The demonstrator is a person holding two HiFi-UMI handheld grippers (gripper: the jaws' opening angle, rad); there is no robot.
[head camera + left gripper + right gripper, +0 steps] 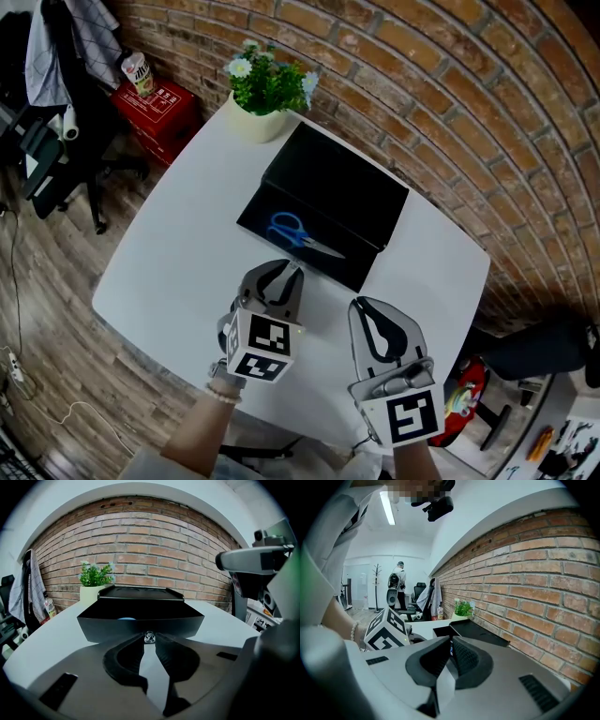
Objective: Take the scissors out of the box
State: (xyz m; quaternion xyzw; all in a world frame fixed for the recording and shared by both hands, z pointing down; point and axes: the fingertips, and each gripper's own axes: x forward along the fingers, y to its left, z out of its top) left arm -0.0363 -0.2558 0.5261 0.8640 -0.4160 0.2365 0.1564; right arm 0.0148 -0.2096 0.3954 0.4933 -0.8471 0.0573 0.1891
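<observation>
Scissors (298, 232) lie crosswise in the box (347, 187), dead ahead of our left gripper (291, 272); right gripper (366, 309) sits farther. Both jaws closed, empty.

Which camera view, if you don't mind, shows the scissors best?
The head view: the scissors lie visible in the open box. The left gripper view shows only a blue sliver above its wall; the right gripper view, none.

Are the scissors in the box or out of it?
In: the blue-handled scissors lie flat inside the open box, its lid tipped back.
</observation>
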